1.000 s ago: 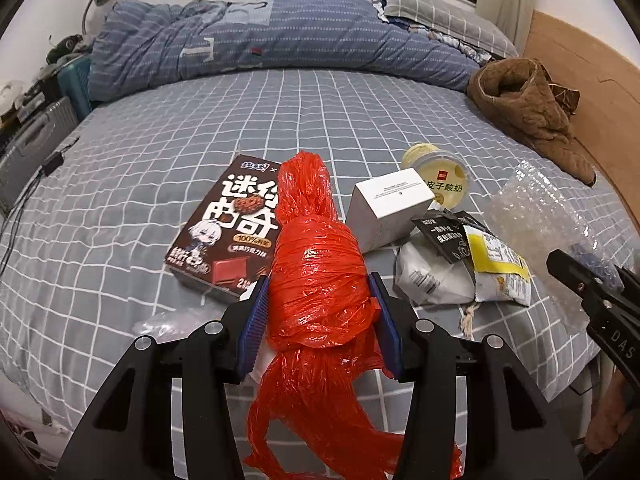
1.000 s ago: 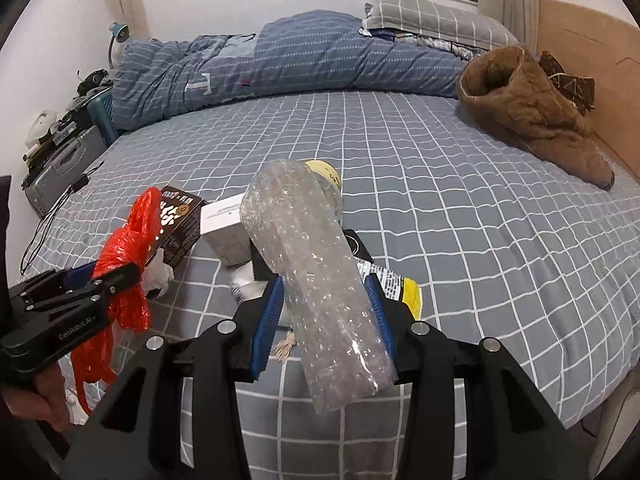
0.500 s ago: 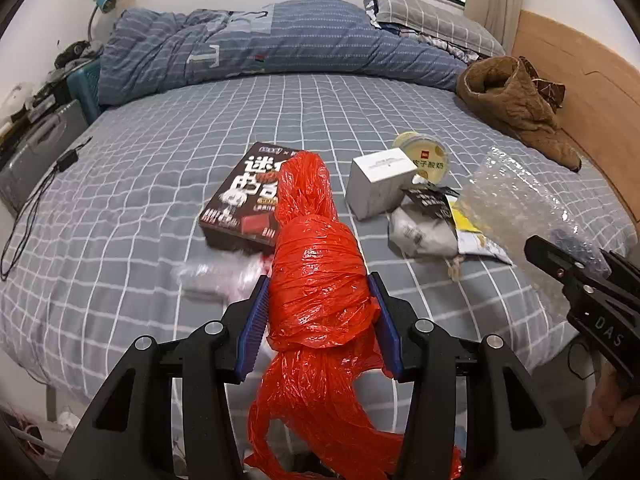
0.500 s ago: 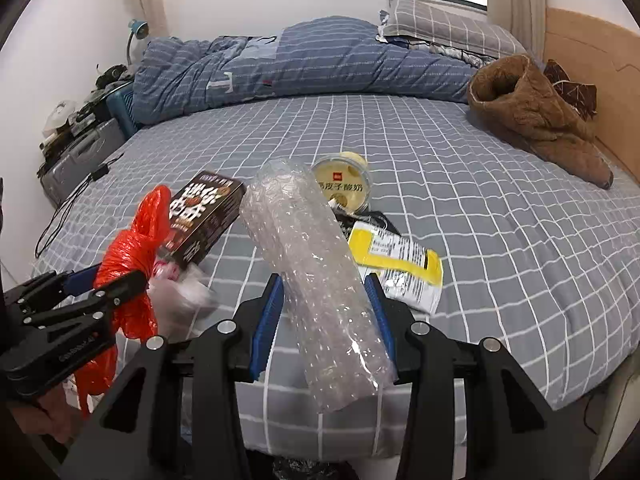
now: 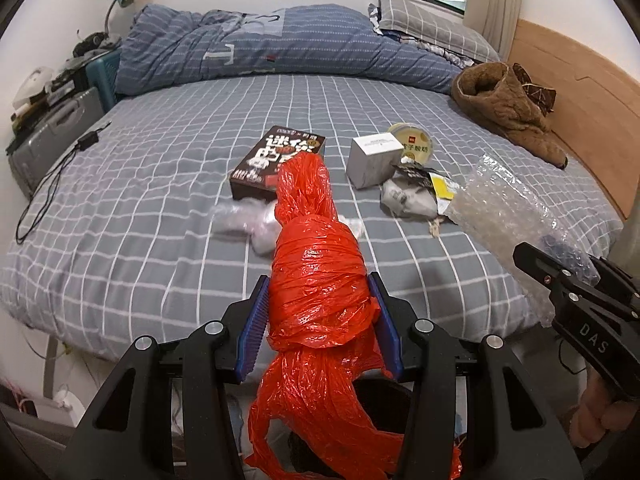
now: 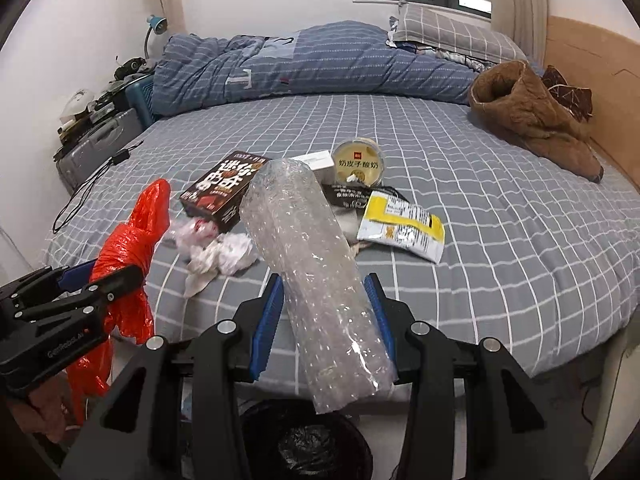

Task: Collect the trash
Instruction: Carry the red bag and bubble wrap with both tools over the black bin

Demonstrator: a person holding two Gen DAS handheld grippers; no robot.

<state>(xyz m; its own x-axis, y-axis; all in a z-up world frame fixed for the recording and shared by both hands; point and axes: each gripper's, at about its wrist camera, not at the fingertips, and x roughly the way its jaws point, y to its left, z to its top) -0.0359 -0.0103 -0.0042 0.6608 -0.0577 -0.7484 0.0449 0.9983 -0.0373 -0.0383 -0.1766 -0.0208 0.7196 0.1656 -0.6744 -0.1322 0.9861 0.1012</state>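
2 pieces of trash held off the bed's near edge

Our left gripper (image 5: 320, 316) has its fingers clamped on the red plastic bag (image 5: 316, 280); our right gripper (image 6: 326, 320) clamps the bubble wrap roll (image 6: 308, 264), both above the black bin (image 6: 308, 440).

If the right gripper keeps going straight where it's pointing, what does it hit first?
Probably the bed's grey checked sheet, near the yellow-and-white snack wrapper; the bubble wrap roll in the right gripper would touch first. Depth is unclear.
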